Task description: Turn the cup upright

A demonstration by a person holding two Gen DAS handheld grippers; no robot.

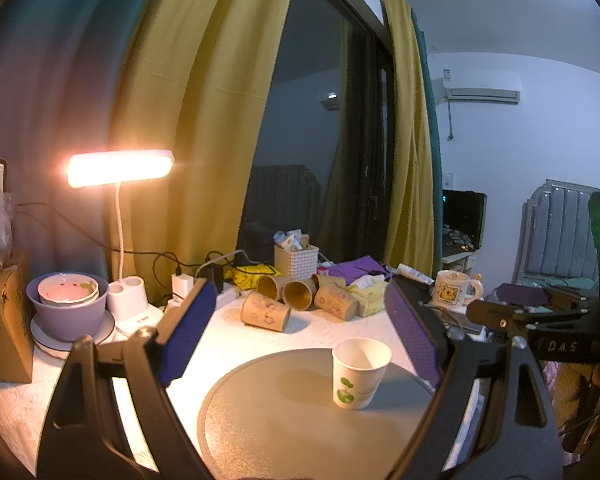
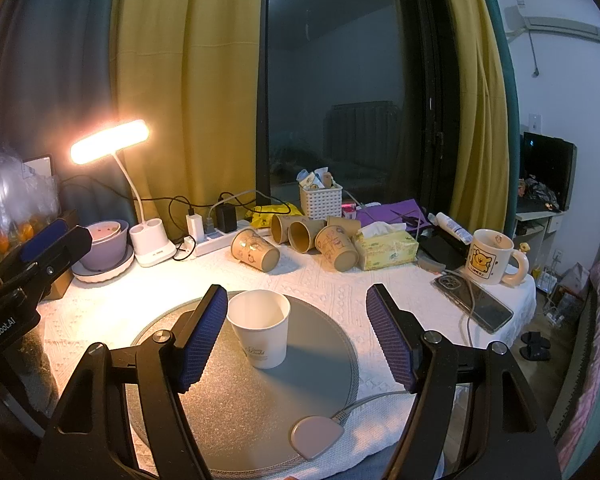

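A white paper cup point(image 1: 359, 372) with a green sprout print stands upright, mouth up, on a round grey mat point(image 1: 284, 420). It also shows in the right wrist view point(image 2: 261, 326), on the mat point(image 2: 236, 400). My left gripper point(image 1: 300, 332) is open and empty, raised behind and left of the cup. My right gripper point(image 2: 296, 334) is open and empty; the cup stands just inside its left finger point(image 2: 202, 334), apart from the right one. The right gripper also appears at the right edge of the left wrist view point(image 1: 540, 320).
Several brown paper cups point(image 2: 296, 240) lie on their sides at the back. A lit desk lamp point(image 2: 112, 142), stacked bowls point(image 2: 104, 244), power strip point(image 2: 216, 240), white basket point(image 2: 320, 200), tissue box point(image 2: 384, 248), bear mug point(image 2: 492, 256) and phone point(image 2: 472, 300) surround the mat. A pink cabled puck point(image 2: 316, 436) lies near the front.
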